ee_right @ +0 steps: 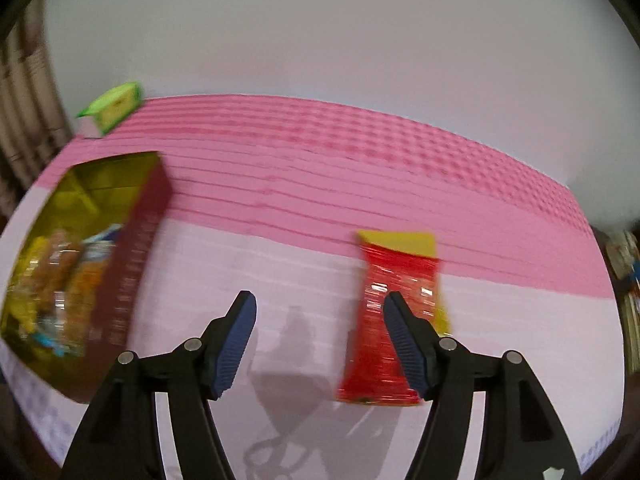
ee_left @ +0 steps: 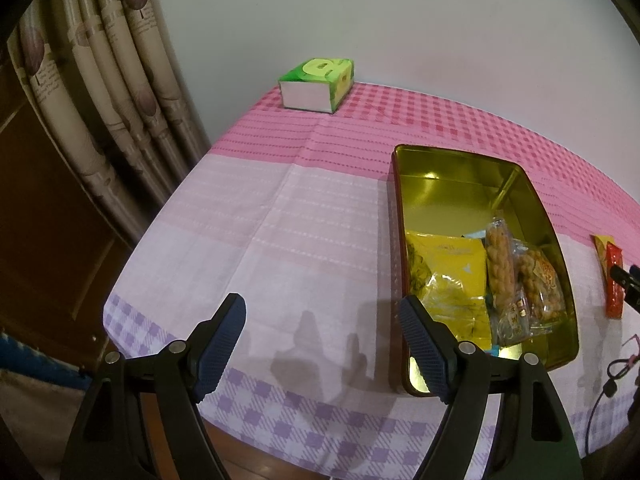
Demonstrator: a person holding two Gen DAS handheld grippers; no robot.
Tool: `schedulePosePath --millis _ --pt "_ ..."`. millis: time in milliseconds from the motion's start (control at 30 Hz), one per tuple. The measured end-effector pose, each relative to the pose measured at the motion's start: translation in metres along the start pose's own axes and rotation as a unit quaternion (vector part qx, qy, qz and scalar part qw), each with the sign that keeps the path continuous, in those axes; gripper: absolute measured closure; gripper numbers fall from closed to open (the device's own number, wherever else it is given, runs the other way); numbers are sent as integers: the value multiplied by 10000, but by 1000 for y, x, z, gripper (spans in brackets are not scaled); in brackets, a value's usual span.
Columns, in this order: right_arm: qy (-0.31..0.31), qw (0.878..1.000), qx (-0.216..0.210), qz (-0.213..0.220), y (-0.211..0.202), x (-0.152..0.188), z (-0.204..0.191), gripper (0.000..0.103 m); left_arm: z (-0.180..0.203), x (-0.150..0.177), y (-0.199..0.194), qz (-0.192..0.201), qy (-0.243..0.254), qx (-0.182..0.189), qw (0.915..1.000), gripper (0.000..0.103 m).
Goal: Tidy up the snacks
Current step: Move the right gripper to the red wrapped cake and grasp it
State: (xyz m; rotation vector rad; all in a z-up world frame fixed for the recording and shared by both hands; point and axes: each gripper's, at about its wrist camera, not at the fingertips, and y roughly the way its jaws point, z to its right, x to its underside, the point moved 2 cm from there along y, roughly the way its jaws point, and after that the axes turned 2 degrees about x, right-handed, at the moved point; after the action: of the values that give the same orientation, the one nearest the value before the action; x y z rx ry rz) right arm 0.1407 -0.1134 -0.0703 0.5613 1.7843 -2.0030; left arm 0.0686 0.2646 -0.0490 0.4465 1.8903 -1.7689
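A plain white wall [ee_left: 360, 20] backs the table, with patterned beige curtains [ee_left: 100, 80] hanging at its left.

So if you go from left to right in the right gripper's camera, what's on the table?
Green box → tin of snacks → red snack packet.

1. Left wrist view looks steeply down and forward over its own fingers, close above the table's [ee_left: 304, 208] near edge, facing the wall.
2. Right wrist view is angled likewise, further right, blurred.
3. Both views share the tin [ee_left: 400, 248] [ee_right: 136, 248], green box [ee_left: 316, 84] [ee_right: 114, 108] and red packet [ee_left: 614, 284] [ee_right: 396, 292].
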Motion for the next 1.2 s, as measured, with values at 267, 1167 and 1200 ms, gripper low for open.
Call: schedulePosePath --millis 267,1167,1200 --pt "375 9990 110 -224 25 13 32 37 2 -1 0 -9 32 -91 10000 24" --pt "394 9989 -182 -186 32 28 43 63 30 7 0 13 237 -240 9994 24" --pt "398 9988 -209 -174 30 28 45 63 35 7 -3 50 272 -230 9994 24"
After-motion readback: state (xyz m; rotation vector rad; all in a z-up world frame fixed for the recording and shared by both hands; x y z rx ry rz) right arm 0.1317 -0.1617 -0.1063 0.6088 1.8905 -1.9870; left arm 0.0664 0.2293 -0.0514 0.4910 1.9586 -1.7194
